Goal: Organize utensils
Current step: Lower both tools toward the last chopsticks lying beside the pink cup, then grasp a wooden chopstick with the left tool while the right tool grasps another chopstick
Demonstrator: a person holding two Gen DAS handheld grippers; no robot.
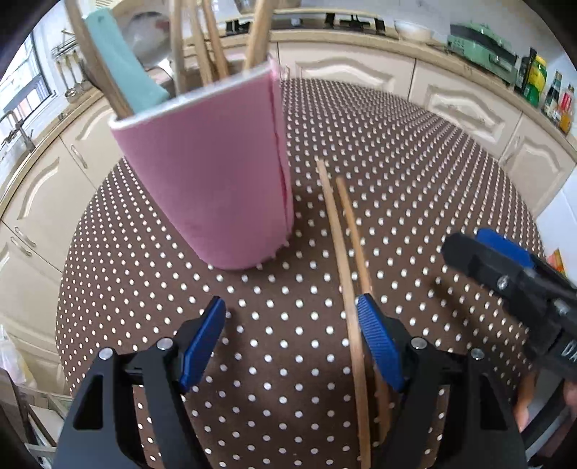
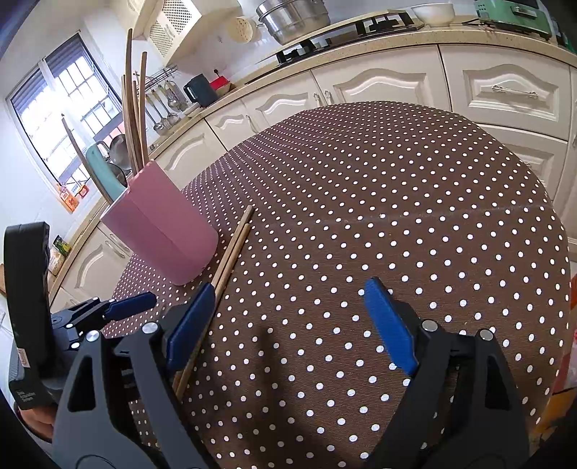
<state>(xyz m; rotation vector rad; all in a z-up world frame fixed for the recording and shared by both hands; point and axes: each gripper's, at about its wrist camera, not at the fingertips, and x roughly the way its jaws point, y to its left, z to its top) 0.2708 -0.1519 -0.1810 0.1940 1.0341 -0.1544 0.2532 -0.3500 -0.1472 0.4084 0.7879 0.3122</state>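
A pink utensil holder (image 1: 205, 173) stands on the dotted table with several wooden handles and a teal spatula (image 1: 119, 61) in it. Right of it lie two wooden chopsticks (image 1: 342, 245) side by side. My left gripper (image 1: 290, 310) is open low over the cloth. One chopstick runs just inside its right finger and the other passes under that finger; neither pad presses on them. In the right wrist view my right gripper (image 2: 288, 288) is open and holds nothing, with the chopsticks (image 2: 234, 245) passing under its left finger and the holder (image 2: 162, 231) further left.
A brown cloth with white dots (image 2: 396, 180) covers the round table. Cream kitchen cabinets (image 2: 378, 86) curve behind it under a counter with a hob and a steel pot (image 2: 292, 18). The right gripper's fingers (image 1: 501, 249) reach in from the right of the left wrist view.
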